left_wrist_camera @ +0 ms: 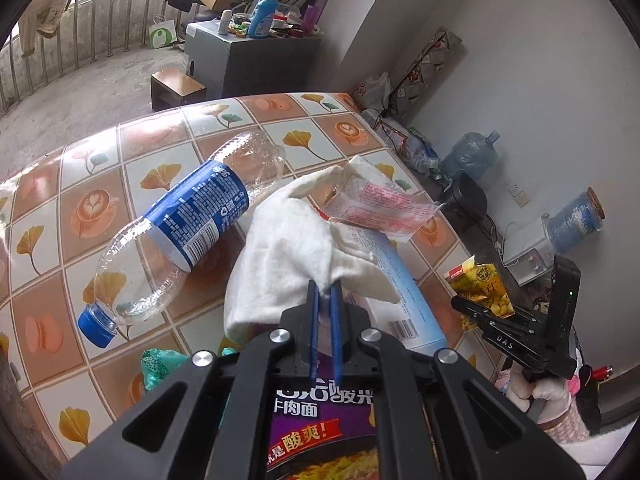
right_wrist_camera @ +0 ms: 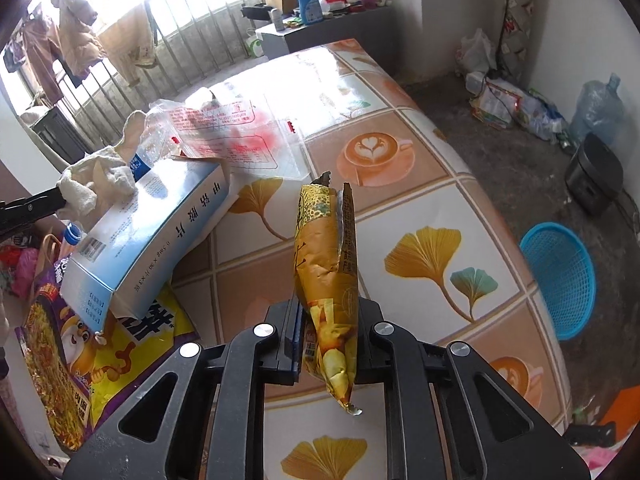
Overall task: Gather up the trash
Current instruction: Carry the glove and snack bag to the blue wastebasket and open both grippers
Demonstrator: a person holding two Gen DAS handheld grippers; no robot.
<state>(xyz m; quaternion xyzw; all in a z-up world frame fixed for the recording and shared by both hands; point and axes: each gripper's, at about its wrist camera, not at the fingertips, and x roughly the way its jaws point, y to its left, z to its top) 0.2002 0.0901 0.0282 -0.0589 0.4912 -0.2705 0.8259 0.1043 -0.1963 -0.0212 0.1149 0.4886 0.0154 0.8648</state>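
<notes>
In the left wrist view my left gripper [left_wrist_camera: 326, 288] is shut on a crumpled white cloth [left_wrist_camera: 288, 240], lifted slightly over the tiled-pattern table [left_wrist_camera: 48, 248]. An empty clear bottle [left_wrist_camera: 188, 224] with a blue label and cap lies to its left. A clear printed wrapper [left_wrist_camera: 380, 204] and a pale blue box [left_wrist_camera: 400, 280] lie just beyond. In the right wrist view my right gripper [right_wrist_camera: 328, 312] is shut on a torn yellow snack bag [right_wrist_camera: 328, 264], held upright above the table [right_wrist_camera: 420, 184]. The blue box [right_wrist_camera: 152, 232] sits to its left.
A purple noodle packet [left_wrist_camera: 320, 420] lies under my left gripper, beside a yellow package [right_wrist_camera: 132, 344]. A blue mesh basket [right_wrist_camera: 560, 280] stands on the floor right of the table. Water jugs [left_wrist_camera: 472, 156], bags and a grey cabinet [left_wrist_camera: 248, 56] line the far side.
</notes>
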